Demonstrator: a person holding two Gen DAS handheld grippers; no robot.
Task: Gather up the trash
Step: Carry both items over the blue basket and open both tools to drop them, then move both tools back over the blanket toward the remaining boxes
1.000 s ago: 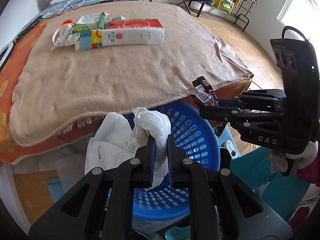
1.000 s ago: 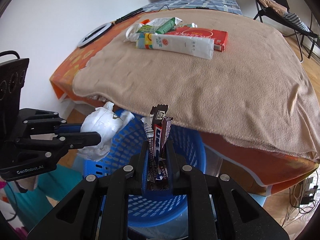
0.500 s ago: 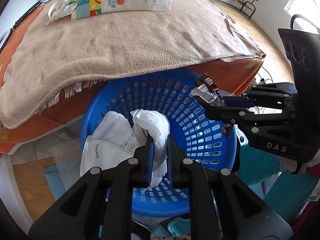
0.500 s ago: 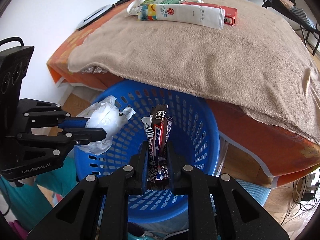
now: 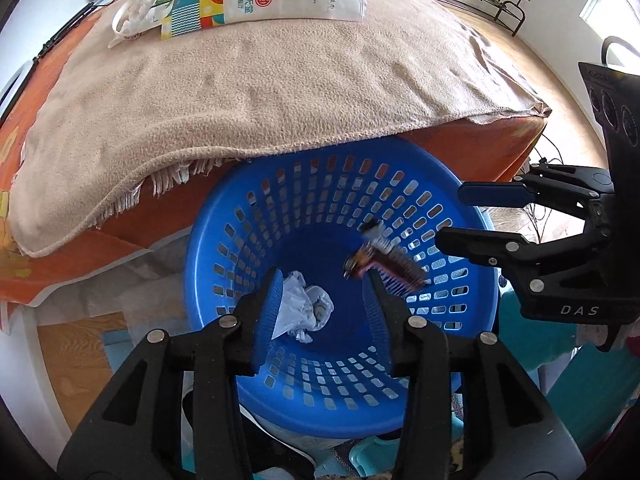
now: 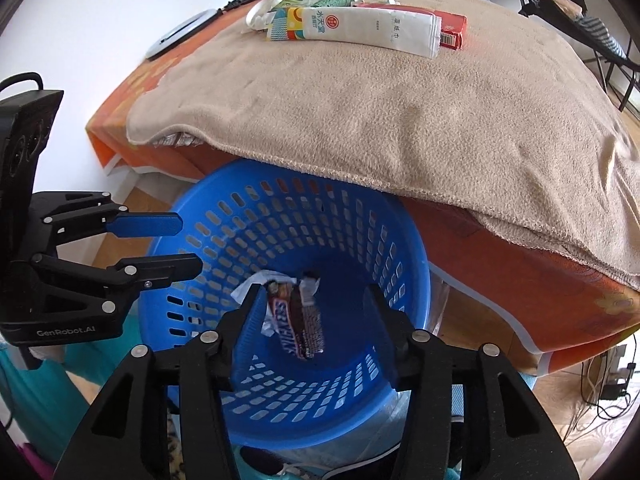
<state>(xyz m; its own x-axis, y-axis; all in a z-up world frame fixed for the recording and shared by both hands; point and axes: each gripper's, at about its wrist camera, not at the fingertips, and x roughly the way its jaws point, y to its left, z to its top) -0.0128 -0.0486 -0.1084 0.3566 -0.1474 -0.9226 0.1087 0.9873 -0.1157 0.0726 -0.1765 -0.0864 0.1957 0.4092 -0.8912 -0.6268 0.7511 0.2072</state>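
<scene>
Now both the left hand-held gripper point(image 5: 324, 300) and right hand-held gripper point(image 6: 316, 316) are held wide, empty, above the blue basket point(image 6: 404, 264). Remaining trash, a long white packet point(image 6: 360, 32), is seen lying crosswise far up the bed point(image 6: 400, 120), nearer neither

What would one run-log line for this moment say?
left gripper: open | right gripper: open | crumpled paper, candy wrapper: inside blue basket

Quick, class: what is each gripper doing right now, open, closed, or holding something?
Left gripper: open, holding nothing; crumpled white paper lies in the blue basket.
Right gripper: open, holding nothing; the Snickers wrapper is inside the basket.
</scene>
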